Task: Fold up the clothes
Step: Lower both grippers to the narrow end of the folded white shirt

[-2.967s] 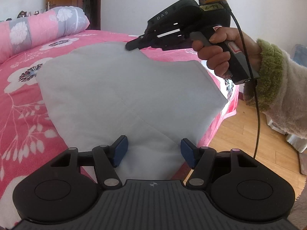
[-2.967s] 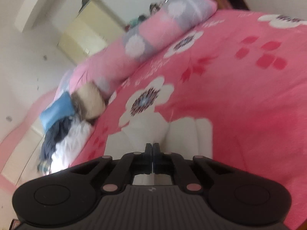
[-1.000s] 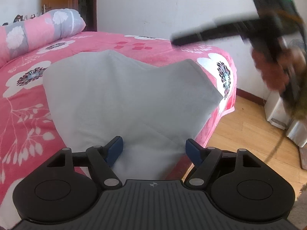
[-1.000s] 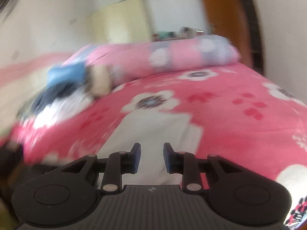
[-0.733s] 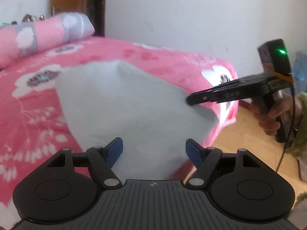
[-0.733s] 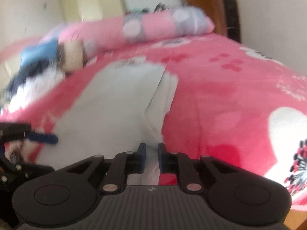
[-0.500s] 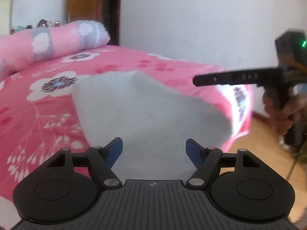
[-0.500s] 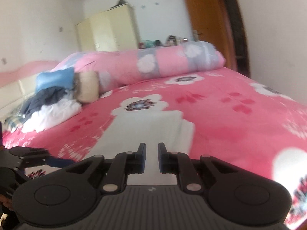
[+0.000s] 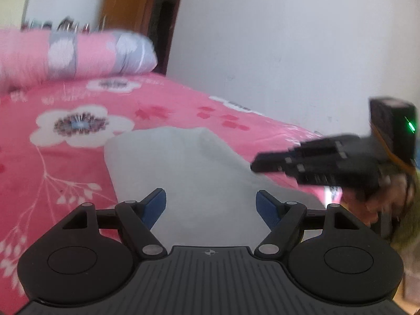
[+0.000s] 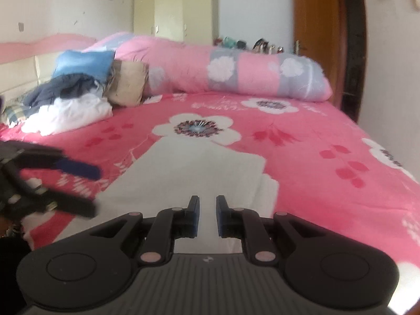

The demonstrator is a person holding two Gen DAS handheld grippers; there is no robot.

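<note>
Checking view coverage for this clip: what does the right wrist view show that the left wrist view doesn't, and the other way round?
Only the right wrist view shows the pile of clothes by the headboard, the cream wardrobe, and the left gripper from outside, blurred. Only the left wrist view shows the right gripper from outside, blurred, with a green light on its body and the hand holding it. Both show the white garment lying on the pink floral bedspread, the rolled quilt, the wooden door, and both sets of fingers apart.
</note>
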